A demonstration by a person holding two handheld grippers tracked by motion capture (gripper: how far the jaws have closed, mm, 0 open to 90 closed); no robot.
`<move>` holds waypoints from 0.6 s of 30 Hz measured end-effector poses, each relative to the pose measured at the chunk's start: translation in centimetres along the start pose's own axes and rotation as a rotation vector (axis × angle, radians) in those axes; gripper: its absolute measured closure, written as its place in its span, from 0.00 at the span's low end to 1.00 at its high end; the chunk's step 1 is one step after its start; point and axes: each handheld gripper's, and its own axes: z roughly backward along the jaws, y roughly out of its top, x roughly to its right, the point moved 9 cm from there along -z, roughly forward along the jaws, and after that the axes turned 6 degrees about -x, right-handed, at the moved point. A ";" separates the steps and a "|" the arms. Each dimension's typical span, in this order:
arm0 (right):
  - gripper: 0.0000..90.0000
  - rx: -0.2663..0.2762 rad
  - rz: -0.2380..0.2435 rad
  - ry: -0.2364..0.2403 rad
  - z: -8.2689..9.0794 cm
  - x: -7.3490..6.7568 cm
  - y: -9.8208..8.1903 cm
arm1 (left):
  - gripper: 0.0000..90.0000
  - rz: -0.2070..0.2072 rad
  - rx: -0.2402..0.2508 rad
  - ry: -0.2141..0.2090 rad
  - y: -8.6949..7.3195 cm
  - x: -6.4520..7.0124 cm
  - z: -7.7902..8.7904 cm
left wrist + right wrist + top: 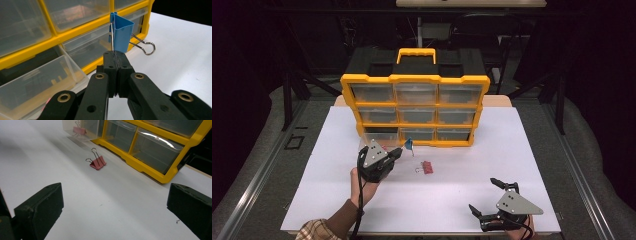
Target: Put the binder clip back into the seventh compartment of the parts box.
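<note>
Left gripper view: my left gripper point(115, 55) is clamped on one wire handle of a blue binder clip point(121, 33), held up just beside the pulled-out bottom-left drawer point(37, 82) of the yellow organizer point(414, 110). My right gripper point(492, 197) sits wide apart near the table's point(532, 165) front edge; a pink binder clip point(97, 162) lies on the table ahead of it.

High view above, facing the yellow drawer cabinet point(415, 107); both gripper views low, close, sharing its bottom drawers.
</note>
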 end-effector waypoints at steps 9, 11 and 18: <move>0.00 -0.002 0.002 0.003 -0.1 0.0 0.0 | 0.99 0.008 0.028 0.014 0.6 -0.7 0.8; 0.00 -0.002 0.003 0.003 -0.1 0.0 0.0 | 0.99 0.013 0.036 0.022 0.8 -1.0 1.0; 0.00 -0.001 0.000 0.004 -0.1 0.0 0.0 | 0.99 0.037 0.058 0.038 1.1 -1.8 1.5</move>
